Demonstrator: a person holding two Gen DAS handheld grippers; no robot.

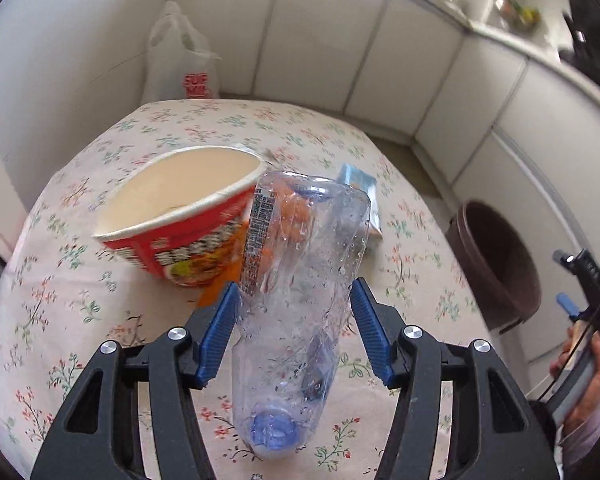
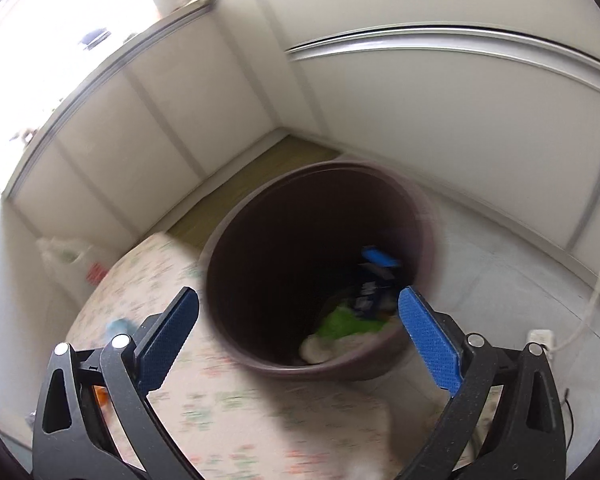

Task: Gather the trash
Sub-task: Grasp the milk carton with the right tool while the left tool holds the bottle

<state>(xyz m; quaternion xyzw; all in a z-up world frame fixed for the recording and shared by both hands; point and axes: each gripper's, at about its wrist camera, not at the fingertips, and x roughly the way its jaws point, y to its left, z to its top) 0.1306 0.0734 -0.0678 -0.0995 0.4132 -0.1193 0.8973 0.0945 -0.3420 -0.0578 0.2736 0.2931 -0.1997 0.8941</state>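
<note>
Left wrist view: left gripper [image 1: 292,296] clamped on a clear plastic bottle [image 1: 300,264], blue pads pressed against its crumpled sides, jaws about half apart around it. Bottle tilted, blue cap [image 1: 274,434] toward the camera, base pointing away, droplets inside the wall, printed label strip [image 1: 260,240] along the left side; no liquid pooled inside as far as can be told. Just behind and left of the bottle, a red instant-noodle cup [image 1: 180,220], tipped so the pale inside faces the camera, apparently empty. Beyond the bottle's base, a small light-blue packet [image 1: 360,184] lying on the floral cloth of the surface [image 1: 60,312]. At the far edge, a white plastic bag [image 1: 180,60] with red print, standing against the wall, contents not visible. Off the right edge of the surface, a brown bin [image 1: 496,264], dark inside from this angle. Far right, a hand [image 1: 584,376] holding the other tool.

Right wrist view, blurred: right gripper [image 2: 300,308] with jaws wide apart and nothing between them, poised over the mouth of the brown bin [image 2: 416,208]. Inside the bin, a green wrapper [image 2: 348,322], a dark blue printed packet [image 2: 370,292], a bright blue piece [image 2: 380,258] and something whitish [image 2: 320,350] at the bottom. White socket [image 2: 542,340] with cord on the floor to the right
</note>
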